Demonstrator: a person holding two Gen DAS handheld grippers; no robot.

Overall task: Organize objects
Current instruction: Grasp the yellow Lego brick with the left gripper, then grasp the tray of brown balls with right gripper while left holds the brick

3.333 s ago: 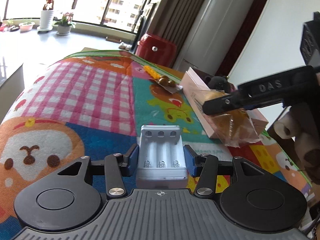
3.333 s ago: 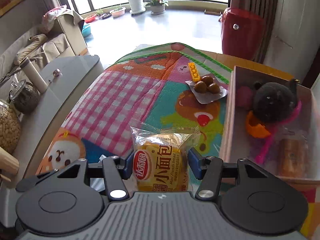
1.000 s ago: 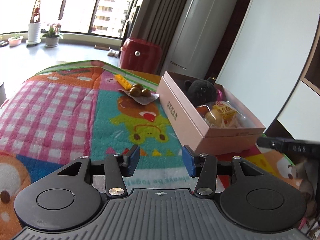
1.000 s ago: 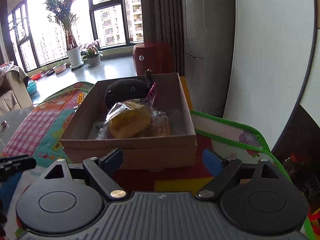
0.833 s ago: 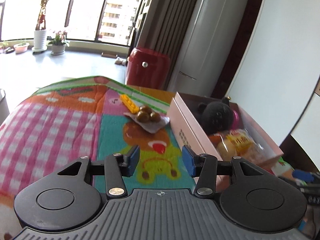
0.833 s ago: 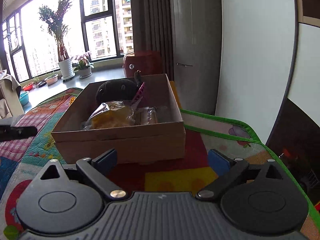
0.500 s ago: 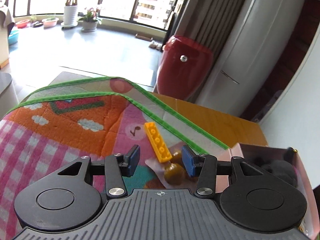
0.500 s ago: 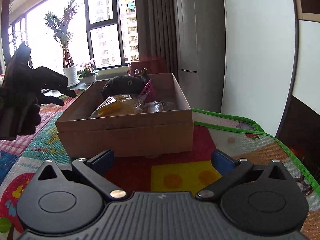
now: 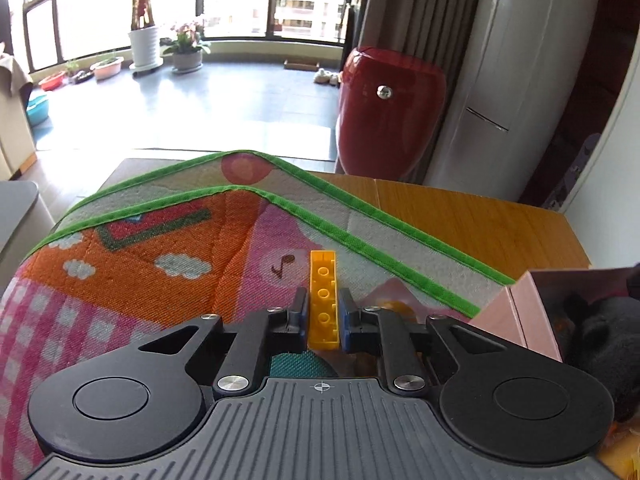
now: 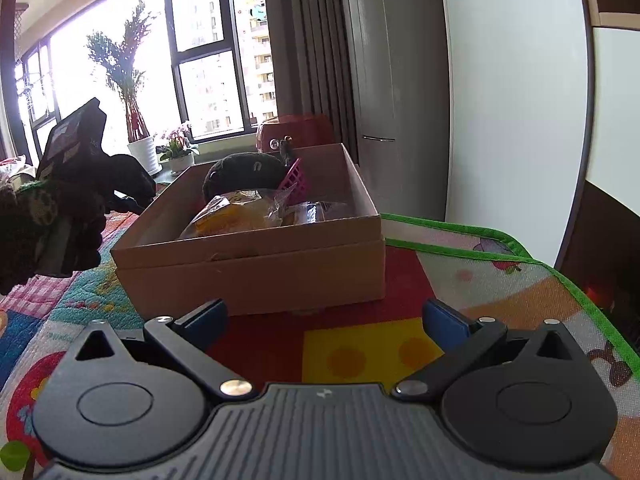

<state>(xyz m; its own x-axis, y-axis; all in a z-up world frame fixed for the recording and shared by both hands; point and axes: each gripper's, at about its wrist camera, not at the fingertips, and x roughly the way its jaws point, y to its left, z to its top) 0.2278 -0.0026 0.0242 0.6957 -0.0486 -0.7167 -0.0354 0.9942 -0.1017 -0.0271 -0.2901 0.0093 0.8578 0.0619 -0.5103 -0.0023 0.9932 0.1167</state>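
Left gripper [image 9: 323, 314] had advanced and closed on the long yellow plastic studded brick [image 9: 323, 299]; right gripper [image 10: 325, 318] hung wide apart, empty, facing the open cardboard box [image 10: 256, 268].

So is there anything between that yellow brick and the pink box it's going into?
Nothing visible does. The left gripper is shut on the yellow brick, and the pink box sits close to its right, top open, though already fairly full.
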